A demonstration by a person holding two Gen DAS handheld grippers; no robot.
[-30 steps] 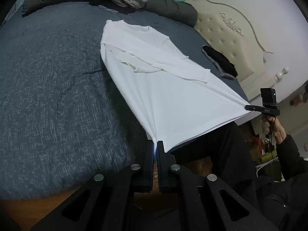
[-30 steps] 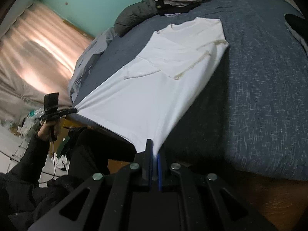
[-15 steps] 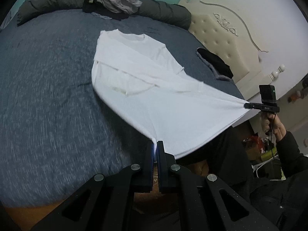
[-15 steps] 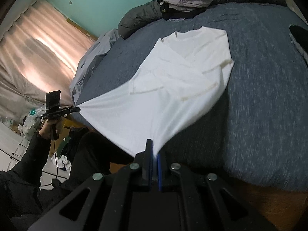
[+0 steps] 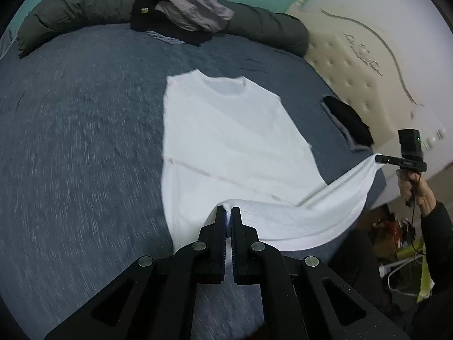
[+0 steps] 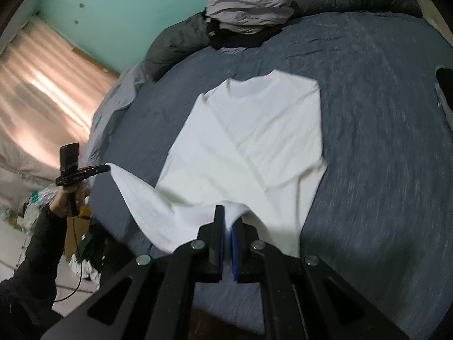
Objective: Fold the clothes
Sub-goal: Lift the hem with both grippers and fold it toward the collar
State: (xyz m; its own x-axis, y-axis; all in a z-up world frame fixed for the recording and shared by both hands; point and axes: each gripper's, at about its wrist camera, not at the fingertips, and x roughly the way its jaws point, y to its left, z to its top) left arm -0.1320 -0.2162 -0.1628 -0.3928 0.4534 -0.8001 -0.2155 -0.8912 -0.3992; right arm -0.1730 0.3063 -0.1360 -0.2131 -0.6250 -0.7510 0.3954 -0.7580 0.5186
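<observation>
Fingers of my left gripper (image 5: 228, 212) and right gripper (image 6: 228, 221) each pinch a hem corner of the white shirt (image 5: 226, 141), sleeves folded in, on the bed (image 5: 79, 130).

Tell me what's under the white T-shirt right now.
The white T-shirt lies on the blue-grey bedspread, visible all round it. Whatever sits beneath its middle is covered. Both grippers' jaws pinch its lifted hem.

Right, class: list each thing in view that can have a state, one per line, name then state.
White T-shirt: collar end flat on bed, hem lifted, pinched at both corners.
Left gripper: shut on hem corner.
Right gripper: shut on other hem corner.
Clothes pile: unfolded, heaped.
Black garment: lying loose near headboard.
</observation>
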